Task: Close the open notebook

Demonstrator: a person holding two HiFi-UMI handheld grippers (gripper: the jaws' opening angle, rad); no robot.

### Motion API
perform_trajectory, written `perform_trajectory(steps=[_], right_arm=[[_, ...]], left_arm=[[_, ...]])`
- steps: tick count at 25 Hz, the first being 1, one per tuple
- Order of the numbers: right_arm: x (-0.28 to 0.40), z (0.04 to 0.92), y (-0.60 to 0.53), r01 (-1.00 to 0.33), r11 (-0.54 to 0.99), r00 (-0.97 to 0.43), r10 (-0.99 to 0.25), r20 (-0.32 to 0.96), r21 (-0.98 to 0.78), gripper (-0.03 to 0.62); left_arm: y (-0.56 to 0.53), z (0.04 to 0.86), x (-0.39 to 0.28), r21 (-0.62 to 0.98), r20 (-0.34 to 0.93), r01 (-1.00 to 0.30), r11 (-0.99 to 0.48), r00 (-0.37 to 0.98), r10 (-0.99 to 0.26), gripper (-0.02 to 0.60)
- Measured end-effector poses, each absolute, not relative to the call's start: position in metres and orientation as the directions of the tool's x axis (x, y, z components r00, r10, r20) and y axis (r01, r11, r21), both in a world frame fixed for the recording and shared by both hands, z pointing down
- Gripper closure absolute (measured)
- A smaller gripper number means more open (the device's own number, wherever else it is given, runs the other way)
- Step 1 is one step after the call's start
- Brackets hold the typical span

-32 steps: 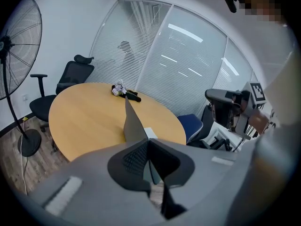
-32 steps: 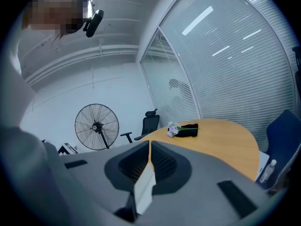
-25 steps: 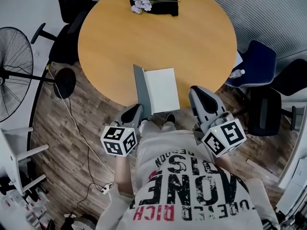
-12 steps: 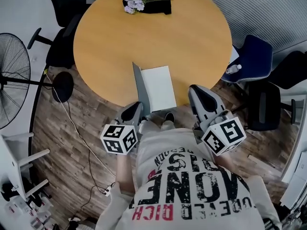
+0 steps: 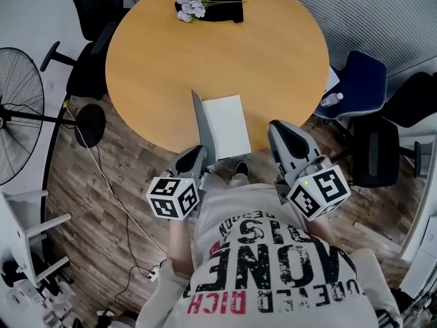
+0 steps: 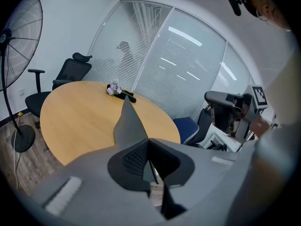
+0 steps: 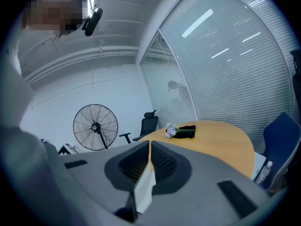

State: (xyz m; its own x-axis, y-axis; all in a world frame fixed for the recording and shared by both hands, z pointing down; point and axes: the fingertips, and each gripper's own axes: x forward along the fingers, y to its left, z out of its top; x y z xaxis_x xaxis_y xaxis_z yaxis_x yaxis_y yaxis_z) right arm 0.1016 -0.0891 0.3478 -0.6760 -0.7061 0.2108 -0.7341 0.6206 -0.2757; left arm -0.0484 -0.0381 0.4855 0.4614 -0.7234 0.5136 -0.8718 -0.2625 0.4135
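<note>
Hardly anything had moved over the past second: both tools hung where they had been at the near rim of the round desk point(image 5: 273, 53), and the notebook point(image 5: 227, 125) lay just below the centre of the head view as before. The left tool point(image 6: 149, 145) had its jaws pressed together on the lower edge of the grey cover point(image 5: 199, 123). That seemed to be why the cover stood tilted up along the left side of the white page rather than lying flat. I judged it was held ready to be swung rightward over the page. The right tool point(image 7: 149, 149), its jaws also pressed together and gripping nothing I could make out, hung just right of the notebook, probably to leave the page clear. Flowers point(image 5: 190, 4) lay at the top of the frame, well apart.
</note>
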Motion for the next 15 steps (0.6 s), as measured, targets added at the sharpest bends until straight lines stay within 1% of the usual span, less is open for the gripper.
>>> perform_trajectory(steps=[15], right_arm=[[0.102, 0.351, -0.09, -0.738, 0.615, -0.672, -0.708, 0.217, -0.277, 0.574]], left_arm=[[-0.043, 0.488, -0.033, 0.424, 0.509, -0.856, -0.295, 0.495, -0.704, 0.563]])
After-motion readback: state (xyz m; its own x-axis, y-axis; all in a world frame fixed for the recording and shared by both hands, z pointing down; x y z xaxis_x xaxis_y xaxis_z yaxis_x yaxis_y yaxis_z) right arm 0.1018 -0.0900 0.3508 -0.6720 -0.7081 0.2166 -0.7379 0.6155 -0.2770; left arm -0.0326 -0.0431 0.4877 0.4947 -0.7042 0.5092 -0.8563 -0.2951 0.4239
